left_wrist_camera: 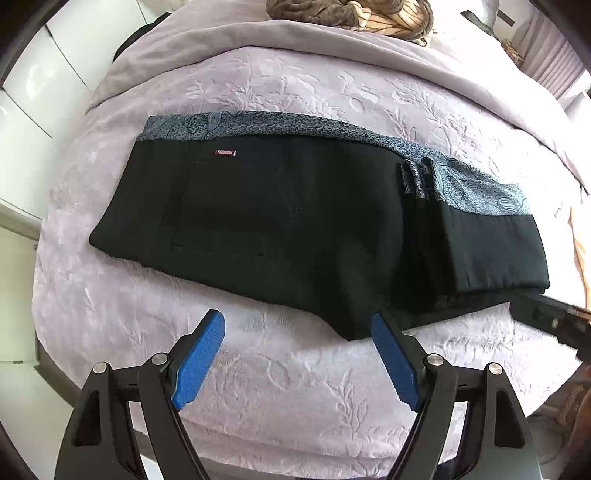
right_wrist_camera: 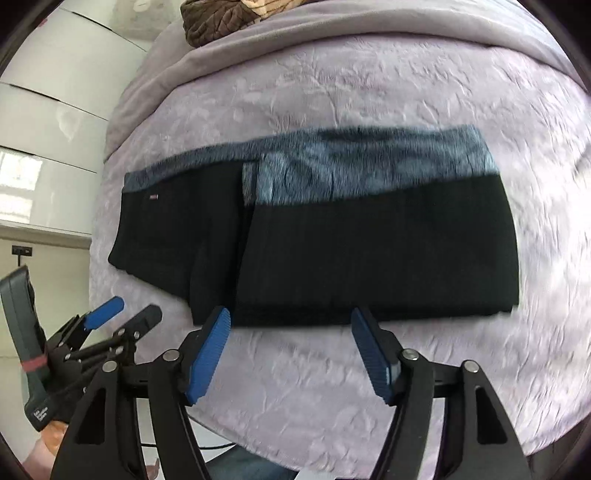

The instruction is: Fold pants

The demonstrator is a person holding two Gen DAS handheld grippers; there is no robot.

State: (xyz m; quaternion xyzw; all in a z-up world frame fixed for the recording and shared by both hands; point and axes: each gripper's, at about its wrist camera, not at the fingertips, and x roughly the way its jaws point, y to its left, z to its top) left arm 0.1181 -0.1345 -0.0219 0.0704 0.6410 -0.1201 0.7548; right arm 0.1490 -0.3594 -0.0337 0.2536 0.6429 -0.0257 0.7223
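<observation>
Black pants [left_wrist_camera: 288, 221] with a blue-grey patterned band lie folded flat across the bed; they also show in the right wrist view [right_wrist_camera: 351, 251]. A small red label [left_wrist_camera: 225, 152] sits near the band. My left gripper [left_wrist_camera: 297, 350] is open and empty, just in front of the pants' near edge. It also shows at the left of the right wrist view [right_wrist_camera: 122, 310]. My right gripper [right_wrist_camera: 290, 339] is open and empty, its tips at the pants' near edge. Part of it shows at the right edge of the left wrist view [left_wrist_camera: 550, 321].
The bed carries a lilac embossed blanket [left_wrist_camera: 295, 387], also in the right wrist view [right_wrist_camera: 314, 387]. A brown and cream bundle of cloth [left_wrist_camera: 351, 14] lies at the far end. White cabinets [left_wrist_camera: 33, 85] stand to the left of the bed.
</observation>
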